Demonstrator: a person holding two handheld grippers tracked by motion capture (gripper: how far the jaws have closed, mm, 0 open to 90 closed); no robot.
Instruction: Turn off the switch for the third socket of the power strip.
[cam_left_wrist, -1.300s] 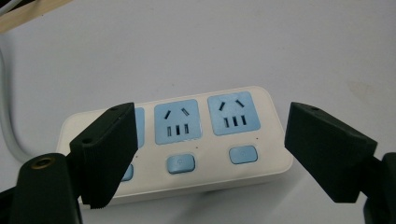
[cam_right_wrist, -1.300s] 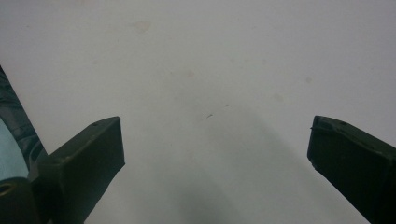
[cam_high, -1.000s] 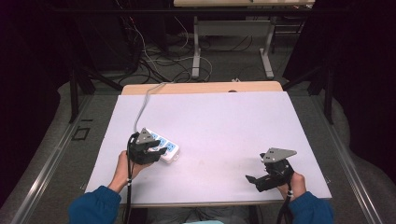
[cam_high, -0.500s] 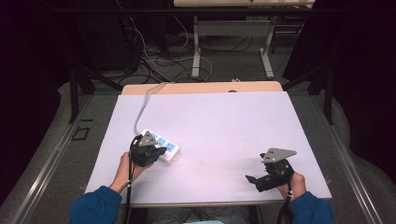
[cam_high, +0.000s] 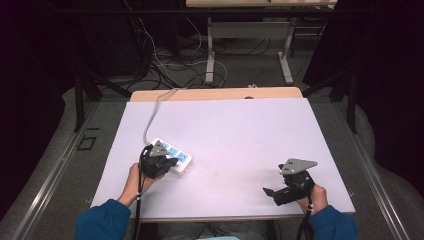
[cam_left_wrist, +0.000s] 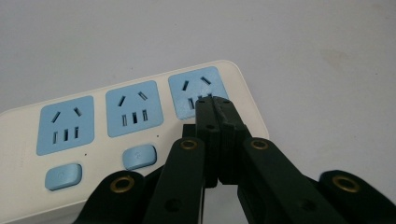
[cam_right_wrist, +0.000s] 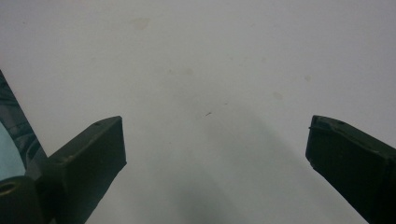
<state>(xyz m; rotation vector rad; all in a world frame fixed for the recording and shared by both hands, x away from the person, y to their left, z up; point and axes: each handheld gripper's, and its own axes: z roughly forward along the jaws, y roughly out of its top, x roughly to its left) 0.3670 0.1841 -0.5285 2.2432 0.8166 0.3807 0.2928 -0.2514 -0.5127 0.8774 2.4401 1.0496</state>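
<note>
The power strip (cam_high: 172, 156) lies at the table's (cam_high: 240, 130) left. The left gripper (cam_left_wrist: 215, 103), jaws shut together on nothing, is poised over the end socket (cam_left_wrist: 198, 91). Pressing a switch button (cam_left_wrist: 138, 156) is judged next; downward alignment is required. The right gripper (cam_right_wrist: 215, 140) is held wide, idle.

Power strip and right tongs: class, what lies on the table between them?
Nothing: in the high view, only bare white table lies between the power strip and the right tongs.
</note>
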